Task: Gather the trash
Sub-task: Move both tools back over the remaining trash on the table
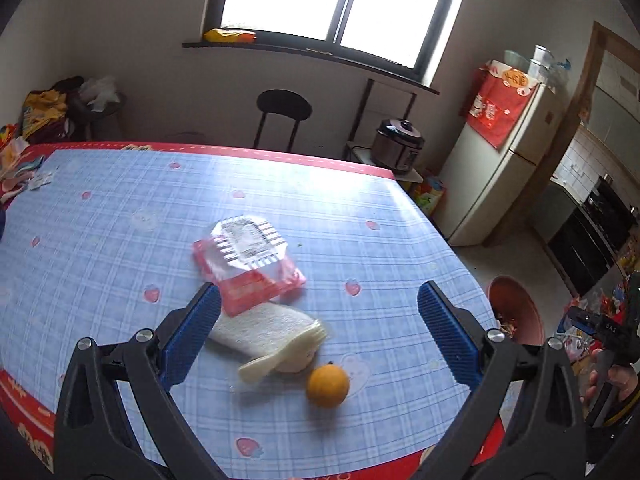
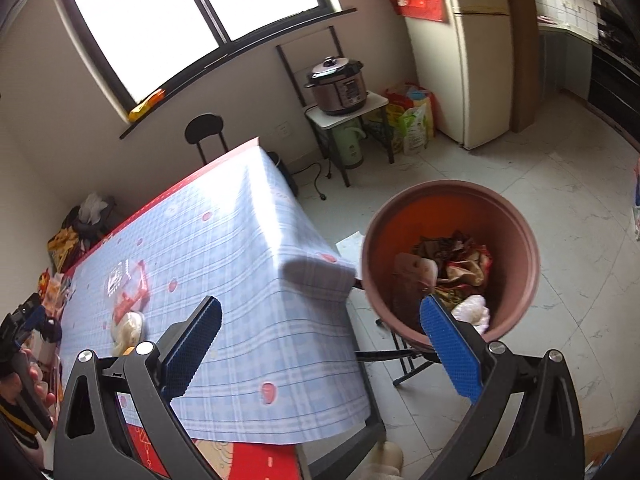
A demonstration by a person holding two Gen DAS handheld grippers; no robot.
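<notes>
On the blue checked tablecloth (image 1: 120,216) lie a pink and clear plastic wrapper (image 1: 248,262), a white folded cloth (image 1: 264,330) with a pale plastic spoon (image 1: 276,362) on it, and an orange (image 1: 328,385). My left gripper (image 1: 318,312) hovers open just above and in front of them, holding nothing. My right gripper (image 2: 320,328) is open and empty above the table's right edge, beside the brown trash bin (image 2: 520,240) that holds wrappers and crumpled paper. The same wrapper (image 2: 128,284) and cloth (image 2: 128,328) show small in the right wrist view.
A black chair (image 1: 284,106) stands behind the table, a pressure cooker (image 1: 398,144) on a small stand to the right, then a fridge (image 1: 500,168). Clutter lies at the table's left edge (image 1: 16,168). The bin (image 1: 516,308) sits on the floor off the table's right corner.
</notes>
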